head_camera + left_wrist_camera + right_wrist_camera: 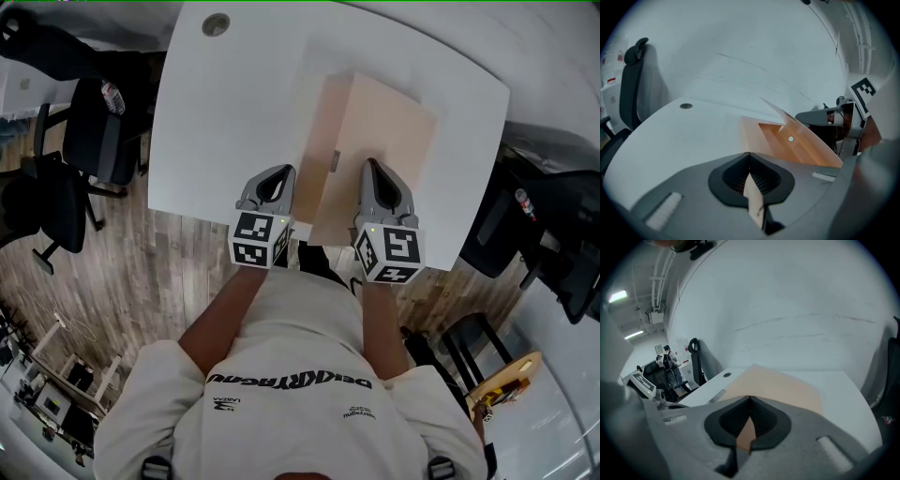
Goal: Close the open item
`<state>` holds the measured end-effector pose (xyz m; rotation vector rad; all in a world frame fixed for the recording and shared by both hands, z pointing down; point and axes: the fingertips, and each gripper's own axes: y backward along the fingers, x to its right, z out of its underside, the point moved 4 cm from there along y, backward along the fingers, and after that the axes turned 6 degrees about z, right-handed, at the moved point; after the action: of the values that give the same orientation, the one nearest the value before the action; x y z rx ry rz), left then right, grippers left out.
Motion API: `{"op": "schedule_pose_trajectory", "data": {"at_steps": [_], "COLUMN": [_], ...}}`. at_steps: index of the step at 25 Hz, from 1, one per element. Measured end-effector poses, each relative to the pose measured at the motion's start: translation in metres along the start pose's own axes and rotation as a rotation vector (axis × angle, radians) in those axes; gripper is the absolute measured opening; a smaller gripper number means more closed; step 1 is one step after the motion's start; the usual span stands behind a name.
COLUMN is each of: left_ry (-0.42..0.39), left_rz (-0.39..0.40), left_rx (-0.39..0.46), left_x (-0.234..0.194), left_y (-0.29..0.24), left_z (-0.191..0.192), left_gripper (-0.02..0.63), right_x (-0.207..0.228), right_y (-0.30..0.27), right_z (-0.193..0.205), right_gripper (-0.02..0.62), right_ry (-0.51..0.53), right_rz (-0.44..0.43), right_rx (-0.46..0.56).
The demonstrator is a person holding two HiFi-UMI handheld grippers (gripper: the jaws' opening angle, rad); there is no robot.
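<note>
A flat tan cardboard box (386, 141) lies on the white table (225, 122) in front of me. Its left flap (317, 173) stands raised, showing the orange inside (787, 147). My left gripper (280, 178) is shut on that flap's near edge; a pale sliver of card sits between its jaws (751, 180). My right gripper (375, 173) is shut on the near edge of the box's right lid panel (773, 385), with tan card pinched in its jaws (748, 427). The right gripper (834, 117) also shows beyond the flap in the left gripper view.
A round cable grommet (216, 24) sits at the table's far left corner. Black office chairs (89, 141) stand left of the table, and another black chair (553, 239) on the right. A wooden stool (506, 380) is near my right side. The table's front edge (202, 214) runs just under both grippers.
</note>
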<state>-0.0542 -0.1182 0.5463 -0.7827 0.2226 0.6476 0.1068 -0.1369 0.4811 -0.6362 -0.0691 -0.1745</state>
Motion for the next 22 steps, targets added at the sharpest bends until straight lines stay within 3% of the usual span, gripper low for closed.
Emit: {"op": "schedule_pose_trajectory", "data": {"at_steps": [22], "left_ry": [0.083], "left_rz": [0.051], "left_rx": [-0.100], "left_x": [-0.010], "left_y": [-0.023], "left_z": [0.019], "left_gripper": [-0.002], "right_x": [-0.006], "right_y": [-0.007], "right_z": [0.020], "right_gripper": [-0.003], "right_ry": [-0.010], "right_rz": [-0.031], "right_rx": [-0.088]}}
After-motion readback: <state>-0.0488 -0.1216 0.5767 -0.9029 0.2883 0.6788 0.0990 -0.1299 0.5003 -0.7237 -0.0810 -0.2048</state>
